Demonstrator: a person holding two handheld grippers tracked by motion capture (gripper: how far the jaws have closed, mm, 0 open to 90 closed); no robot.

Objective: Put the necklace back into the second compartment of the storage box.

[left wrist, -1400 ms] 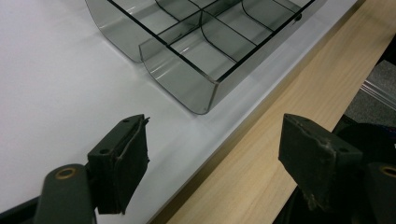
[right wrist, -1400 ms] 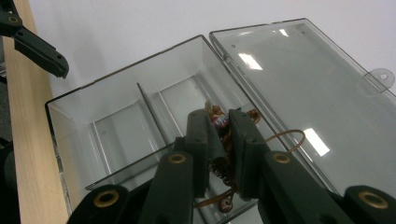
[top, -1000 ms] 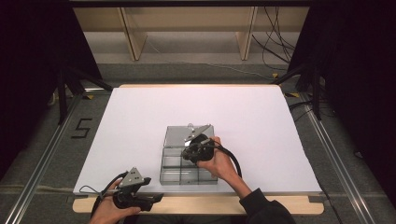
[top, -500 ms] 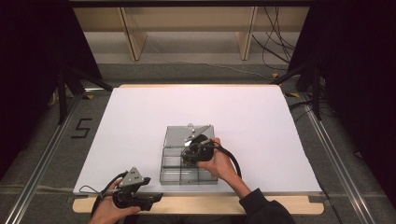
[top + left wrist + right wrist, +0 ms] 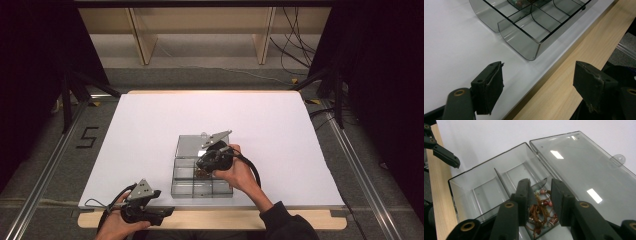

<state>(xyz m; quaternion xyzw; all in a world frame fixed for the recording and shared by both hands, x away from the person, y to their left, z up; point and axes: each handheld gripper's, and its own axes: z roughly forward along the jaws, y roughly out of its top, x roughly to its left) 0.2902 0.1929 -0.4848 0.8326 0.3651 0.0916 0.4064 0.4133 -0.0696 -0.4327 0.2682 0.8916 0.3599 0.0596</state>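
The beaded cord (image 5: 541, 211) lies bunched in a compartment of the clear box (image 5: 474, 187) on the surface, between the right tool's (image 5: 540, 195) just-opening jaws, released. Light, limp and tangly, it is best pinched at the knotted bunch. The left tool (image 5: 537, 82) gapes empty near the box.

Clear grey plastic box (image 5: 202, 182) sits on white table, near front edge, just in from wood strip. Lid (image 5: 584, 170) open, lying flat behind box, with small round tab on far edge. Inside, thin walls split box into several small parts. Most parts look bare. One part next to lid holds tangle of brown string with beads (image 5: 541, 213), red and pale ones. String bunch lies loose on bottom of that part, between two black jaws, not squeezed by them.
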